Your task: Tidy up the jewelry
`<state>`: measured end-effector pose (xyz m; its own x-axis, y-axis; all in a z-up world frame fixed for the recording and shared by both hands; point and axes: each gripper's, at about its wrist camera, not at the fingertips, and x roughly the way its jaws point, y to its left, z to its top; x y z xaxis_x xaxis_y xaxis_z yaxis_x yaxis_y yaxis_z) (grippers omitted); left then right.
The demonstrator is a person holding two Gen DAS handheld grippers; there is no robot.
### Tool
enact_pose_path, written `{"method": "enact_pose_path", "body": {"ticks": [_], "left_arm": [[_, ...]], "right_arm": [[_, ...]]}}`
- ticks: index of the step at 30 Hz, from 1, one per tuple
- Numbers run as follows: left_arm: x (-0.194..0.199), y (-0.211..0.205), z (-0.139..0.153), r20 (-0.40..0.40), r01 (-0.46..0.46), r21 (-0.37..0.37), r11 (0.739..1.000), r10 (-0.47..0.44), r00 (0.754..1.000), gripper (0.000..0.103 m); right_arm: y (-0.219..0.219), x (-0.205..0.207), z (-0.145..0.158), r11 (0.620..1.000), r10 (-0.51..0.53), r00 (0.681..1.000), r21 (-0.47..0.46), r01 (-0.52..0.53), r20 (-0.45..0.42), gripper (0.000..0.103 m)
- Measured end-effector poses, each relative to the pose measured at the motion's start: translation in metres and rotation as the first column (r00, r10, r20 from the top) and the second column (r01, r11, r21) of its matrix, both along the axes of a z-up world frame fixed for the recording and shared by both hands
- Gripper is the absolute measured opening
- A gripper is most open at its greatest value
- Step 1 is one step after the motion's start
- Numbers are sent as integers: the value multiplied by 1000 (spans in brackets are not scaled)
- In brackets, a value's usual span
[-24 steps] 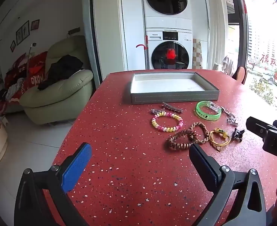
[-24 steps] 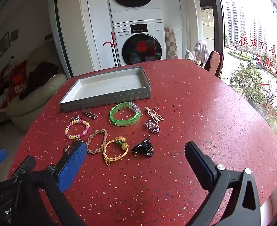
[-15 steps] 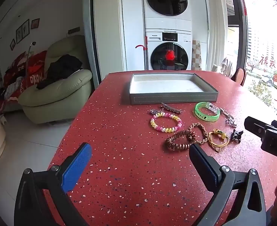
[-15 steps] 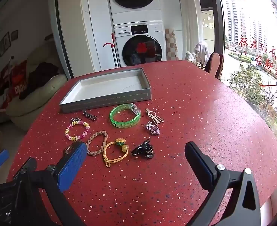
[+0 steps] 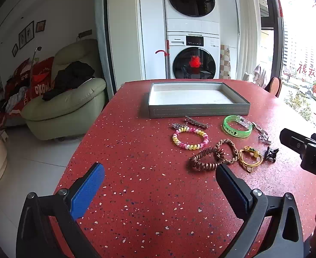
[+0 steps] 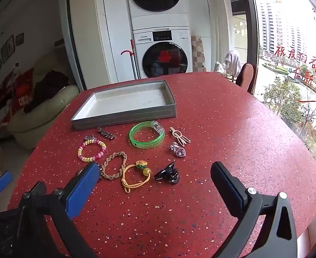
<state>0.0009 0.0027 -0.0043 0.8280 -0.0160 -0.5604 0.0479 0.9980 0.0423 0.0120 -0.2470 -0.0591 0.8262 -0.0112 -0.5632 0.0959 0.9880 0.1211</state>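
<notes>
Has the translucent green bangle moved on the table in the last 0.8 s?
No. The translucent green bangle sits in the same spot just in front of the grey tray's near wall, beside the beige hair clip; only the camera shifted slightly.

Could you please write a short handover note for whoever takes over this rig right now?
Left gripper: open, holding nothing, above the table.
Right gripper: open, holding nothing.
Grey tray: nothing in it.
In front of it, loose on the table: green bangle, pink-yellow bracelet, braided band, brown coil tie, yellow tie, black claw clip, other clips.
Done: nothing.
Left: everything into the tray.
</notes>
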Motion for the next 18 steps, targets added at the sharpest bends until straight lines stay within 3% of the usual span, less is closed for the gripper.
{"method": "enact_pose_path", "body": {"ticks": [18], "left_arm": [[0,0,-1,-4,-10,-6,1000,10,1000,103]], "right_arm": [[3,-2,1,1000,15,1000,-2,-15,11,103]]}}
